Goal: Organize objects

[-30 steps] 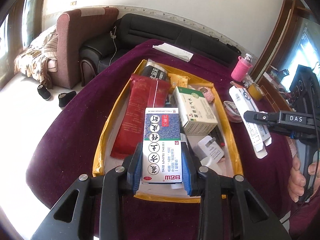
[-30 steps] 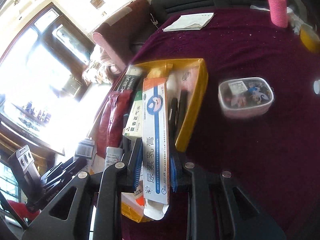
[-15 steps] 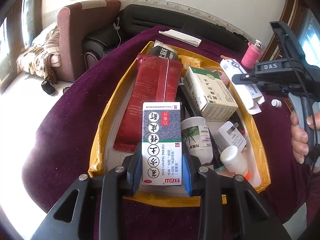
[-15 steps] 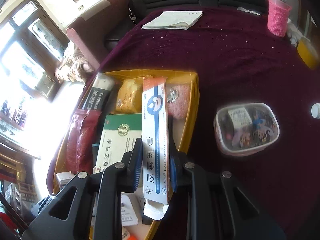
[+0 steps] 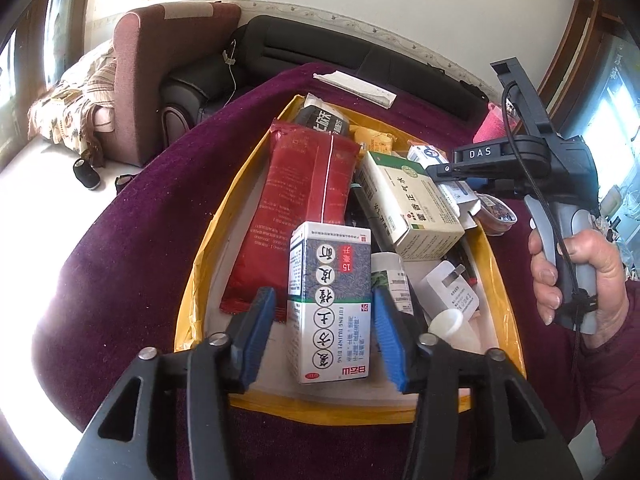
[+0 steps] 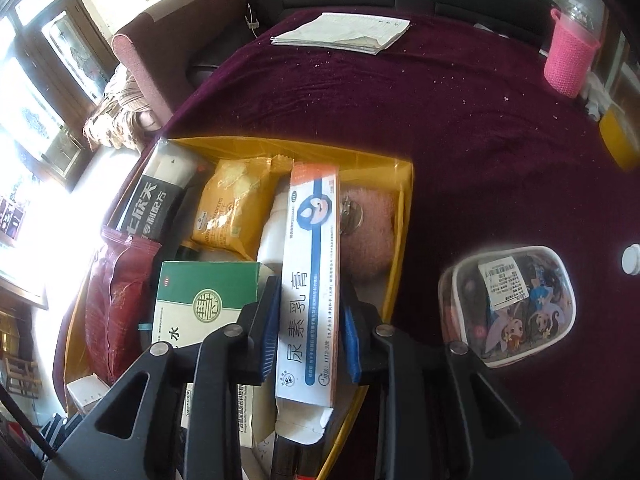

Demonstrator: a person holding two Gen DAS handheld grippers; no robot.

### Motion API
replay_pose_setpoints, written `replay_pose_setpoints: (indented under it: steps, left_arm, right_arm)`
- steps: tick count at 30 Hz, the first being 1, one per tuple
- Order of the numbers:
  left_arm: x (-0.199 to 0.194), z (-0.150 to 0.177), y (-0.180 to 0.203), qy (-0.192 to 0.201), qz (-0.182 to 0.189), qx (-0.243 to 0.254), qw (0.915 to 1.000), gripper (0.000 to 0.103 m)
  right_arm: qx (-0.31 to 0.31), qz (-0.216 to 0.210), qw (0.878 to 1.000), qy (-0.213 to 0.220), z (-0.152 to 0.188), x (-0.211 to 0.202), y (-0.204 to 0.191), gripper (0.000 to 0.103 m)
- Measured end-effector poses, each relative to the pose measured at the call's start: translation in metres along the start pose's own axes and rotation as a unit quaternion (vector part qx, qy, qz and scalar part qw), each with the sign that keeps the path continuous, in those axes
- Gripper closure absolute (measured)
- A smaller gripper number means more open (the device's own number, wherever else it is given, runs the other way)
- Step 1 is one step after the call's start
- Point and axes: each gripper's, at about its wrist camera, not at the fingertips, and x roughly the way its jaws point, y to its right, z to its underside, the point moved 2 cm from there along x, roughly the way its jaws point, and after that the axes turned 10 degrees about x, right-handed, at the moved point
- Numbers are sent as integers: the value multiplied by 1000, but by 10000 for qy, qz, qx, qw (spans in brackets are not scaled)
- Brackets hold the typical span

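Hovering over the yellow tray (image 5: 200, 256), our left gripper (image 5: 325, 334) has just opened, freeing the grey box (image 5: 330, 304); our right gripper (image 6: 310, 330), opening too, stands narrowly around the tube box (image 6: 310, 280).

A tray (image 5: 188, 308) sits on the table (image 5: 132, 248), packed with goods: a long packet (image 5: 296, 204) along its left side, a carton (image 5: 408, 204) to the right, a medicine box (image 5: 330, 304) nearest. A lidded tub (image 6: 508, 304) lies outside, right of the tray.
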Motion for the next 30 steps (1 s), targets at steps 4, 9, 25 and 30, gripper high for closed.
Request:
replay_pose_setpoints:
  steps: [4, 9, 25, 30]
  left_arm:
    - [-7, -3, 5, 107, 65, -96, 9999, 39]
    - [-24, -8, 19, 423, -223, 65, 9988, 39]
    - [-107, -37, 49, 1954, -1903, -9, 9621, 1]
    - [-112, -31, 51, 1853, -2124, -98, 9594, 1]
  right_arm:
    - [-37, -118, 9990, 429, 3, -30, 0, 56]
    - [-198, -187, 9934, 1112, 17, -79, -5, 48]
    - [531, 220, 9560, 2877, 111, -139, 32, 15]
    - [130, 259, 9542, 2977, 133, -147, 22, 15]
